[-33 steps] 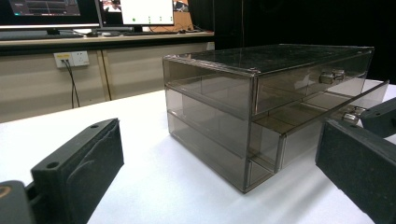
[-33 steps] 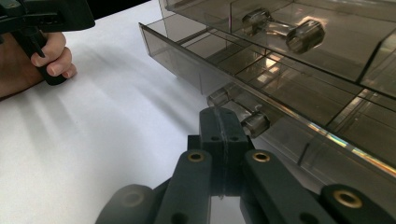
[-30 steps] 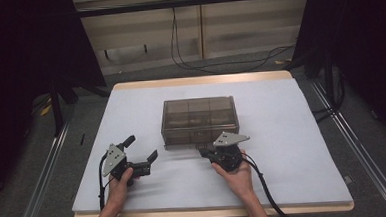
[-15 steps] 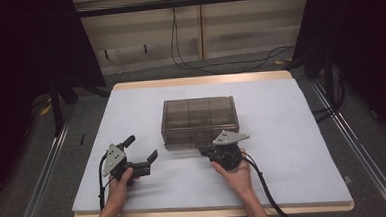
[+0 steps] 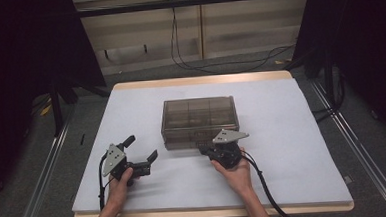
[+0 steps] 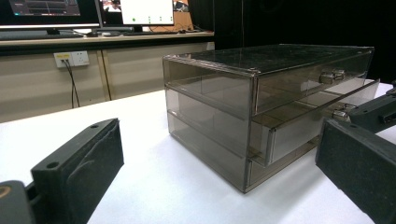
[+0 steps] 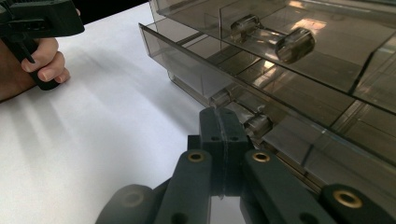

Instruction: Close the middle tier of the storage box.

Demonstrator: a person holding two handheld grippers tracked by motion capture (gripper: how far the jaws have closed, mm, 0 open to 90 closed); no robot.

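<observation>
Nearest the person, both grippers are held low over the white table [image 5: 293, 148], just in front of the smoked, see-through drawer box [image 5: 199, 119], which stands near the middle of the table. The right gripper [image 5: 209, 149] is placed right at the box's front face, its tip beside the handle of the lower drawer [image 7: 258, 125]; its jaws are seen pressed together in the right gripper view, and nothing can be made out pinched between them. Whether the tip touches that handle cannot be told. The left gripper [image 5: 142, 151] is held to the left of the box, apart from it, with its jaws spread wide and nothing between them.

In the left gripper view the lower drawer is seen standing slightly proud of the box's front, while the upper drawer, with its own handle [image 7: 273, 37], looks flush. So the work is judged to be at an early stage: the lower drawer is partly out at most, and the rest of the pull, or the push home, remains to be done.

The table is covered by a plain white sheet with a wooden edge showing. Beyond the box, a panelled wall with a socket [image 6: 71, 58] and trailing cables is seen, dark curtains at the sides, and monitors on a desk [image 6: 107, 33] farther back.
</observation>
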